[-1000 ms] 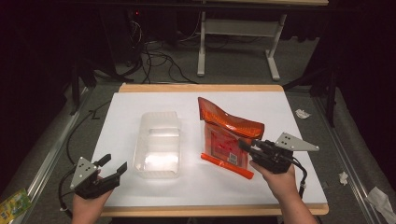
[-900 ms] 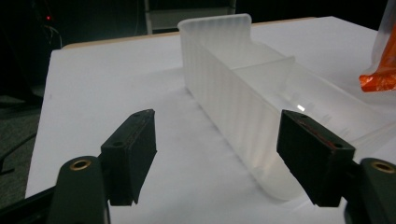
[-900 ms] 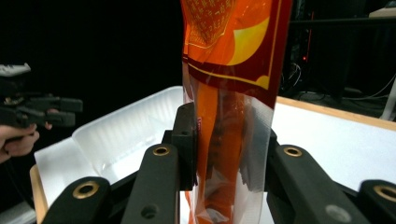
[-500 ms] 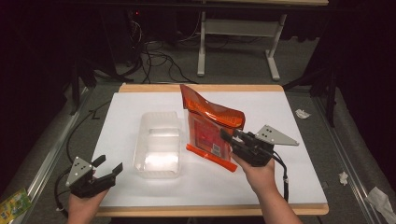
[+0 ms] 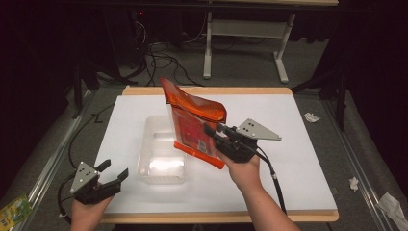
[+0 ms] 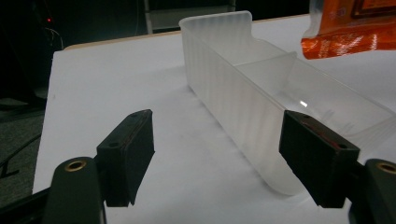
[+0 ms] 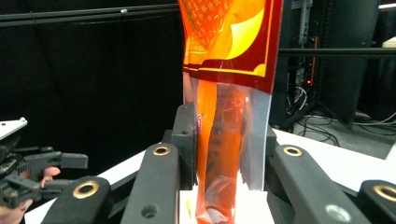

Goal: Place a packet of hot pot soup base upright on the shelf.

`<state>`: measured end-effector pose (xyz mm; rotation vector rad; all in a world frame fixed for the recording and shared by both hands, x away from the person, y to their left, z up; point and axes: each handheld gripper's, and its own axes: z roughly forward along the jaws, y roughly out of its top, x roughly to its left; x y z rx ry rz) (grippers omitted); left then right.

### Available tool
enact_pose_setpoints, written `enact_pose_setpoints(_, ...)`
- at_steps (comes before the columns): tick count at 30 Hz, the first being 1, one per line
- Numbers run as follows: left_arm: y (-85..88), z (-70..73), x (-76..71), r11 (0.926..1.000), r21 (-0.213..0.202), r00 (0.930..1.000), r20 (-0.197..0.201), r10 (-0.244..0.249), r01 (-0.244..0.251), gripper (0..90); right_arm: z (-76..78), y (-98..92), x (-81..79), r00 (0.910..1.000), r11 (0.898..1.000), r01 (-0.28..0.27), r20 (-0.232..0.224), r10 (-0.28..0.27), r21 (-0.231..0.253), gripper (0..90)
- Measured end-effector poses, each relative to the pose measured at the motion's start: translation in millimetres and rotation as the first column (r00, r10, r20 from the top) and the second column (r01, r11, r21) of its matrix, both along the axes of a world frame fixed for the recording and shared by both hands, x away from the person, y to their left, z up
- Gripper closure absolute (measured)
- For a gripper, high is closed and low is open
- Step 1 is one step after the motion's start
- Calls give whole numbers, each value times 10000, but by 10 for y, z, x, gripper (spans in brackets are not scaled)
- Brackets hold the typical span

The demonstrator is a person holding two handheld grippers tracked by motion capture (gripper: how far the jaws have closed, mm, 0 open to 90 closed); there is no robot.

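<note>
Orange pouch [image 5: 195, 122] — glossy red-orange foil with a clear lower panel, printed label on its face. Lifted off the table, tilted, top edge leaning toward 11 o'clock, bottom corner low at 5 o'clock. It hangs over the right rim of the clear plastic bin [image 5: 161, 154] — translucent, ribbed walls, rectangular, open top, long axis running 12 to 6, left of table centre.

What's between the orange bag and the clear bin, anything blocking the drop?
Nothing visible. The right gripper holds the orange bag in the air at the clear bin, whose open top is unobstructed. The left gripper sits open, apart, at the bin's near corner.
</note>
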<state>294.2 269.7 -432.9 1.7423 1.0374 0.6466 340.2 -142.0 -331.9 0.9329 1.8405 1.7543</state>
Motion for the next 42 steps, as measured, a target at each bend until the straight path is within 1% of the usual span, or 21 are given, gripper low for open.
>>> enact_pose_setpoints(2, -3, -1, -3, 10000, 15, 10000, -14, -18, 18, 271, -2, 36, 6, 10000, 10000, -26, 35, 26, -9, 726)
enact_pose_setpoints(3, -3, -2, -5, 10000, 19, 10000, -4, -25, 25, 270, -2, 139, 22, 10000, 10000, -50, 75, 51, -62, 725)
enact_pose_setpoints(4, -2, -2, -6, 10000, -18, 10000, 6, -19, 19, 270, -2, 139, 22, 10000, 10000, -50, 75, 51, -62, 725)
enact_pose_setpoints(9, 14, 3, -5, 10000, -69, 10000, 34, -53, 54, 270, 0, 336, 78, 9999, 10000, -31, 129, 31, -4, 725)
enact_pose_setpoints(11, 11, 3, -2, 10000, -63, 10000, 39, -53, 53, 269, -3, 356, 85, 9999, 10000, -8, 158, 7, 3, 725)
enact_pose_setpoints(14, 6, 4, -2, 10000, -6, 9999, 69, -84, 84, 269, -30, 453, 122, 9999, 9999, 130, 91, -130, -4, 726)
enact_pose_setpoints(15, 6, 6, -4, 9999, -23, 9999, 74, -119, 119, 269, -30, 453, 122, 9999, 9999, 130, 91, -130, -4, 726)
enact_pose_setpoints(16, 10, 11, -7, 9997, -86, 9997, 115, -207, 208, 267, -48, 492, 136, 9998, 9999, 160, 83, -160, 1, 726)
enact_pose_setpoints(18, 10, 15, -7, 9997, -100, 9996, 133, -230, 231, 267, -58, 513, 142, 9999, 9999, 141, 65, -141, 13, 726)
enact_pose_setpoints(21, 10, 19, -5, 9996, -123, 9996, 153, -255, 257, 267, -77, 584, 152, 9999, 9999, 111, 134, -110, -119, 726)
enact_pose_setpoints(22, 13, 21, -5, 9996, -138, 9995, 163, -256, 258, 267, -84, 636, 150, 9998, 9997, 92, 155, -89, -206, 726)
enact_pose_setpoints(26, 23, 29, -7, 9993, -242, 9994, 206, -280, 285, 266, -95, 703, 158, 9998, 9997, 123, 172, -119, -209, 726)
enact_pose_setpoints(28, 28, 46, -15, 9993, -254, 9992, 303, -260, 268, 265, -112, 753, 178, 9999, 9998, 145, 54, -145, -137, 726)
enact_pose_setpoints(30, 31, 50, -13, 9993, -249, 9992, 318, -255, 263, 265, -117, 763, 187, 9999, 9998, 116, 106, -115, -164, 726)
enact_pose_setpoints(33, 34, 46, -4, 9993, -276, 9993, 291, -248, 256, 265, -134, 818, 194, 9997, 9995, 231, 103, -229, -230, 726)
enact_pose_setpoints(35, 33, 44, -2, 9993, -264, 9992, 299, -267, 275, 265, -167, 872, 203, 9993, 9992, 356, 88, -354, -158, 726)
enact_pose_setpoints(38, 37, 48, 1, 9992, -238, 9991, 298, -308, 315, 265, -207, 924, 221, 9988, 9986, 483, 31, -483, -194, 726)
enact_pose_setpoints(39, 37, 48, 1, 9992, -238, 9991, 298, -308, 315, 264, -219, 945, 224, 9988, 9987, 479, -43, -480, -157, 726)
enact_pose_setpoints(41, 39, 46, 2, 9991, -265, 9991, 289, -309, 316, 264, -231, 963, 225, 9989, 9986, 476, -39, -477, -218, 726)
enact_pose_setpoints(42, 41, 46, 2, 9992, -257, 9991, 293, -313, 320, 264, -256, 1008, 220, 9989, 9985, 476, 4, -476, -254, 726)
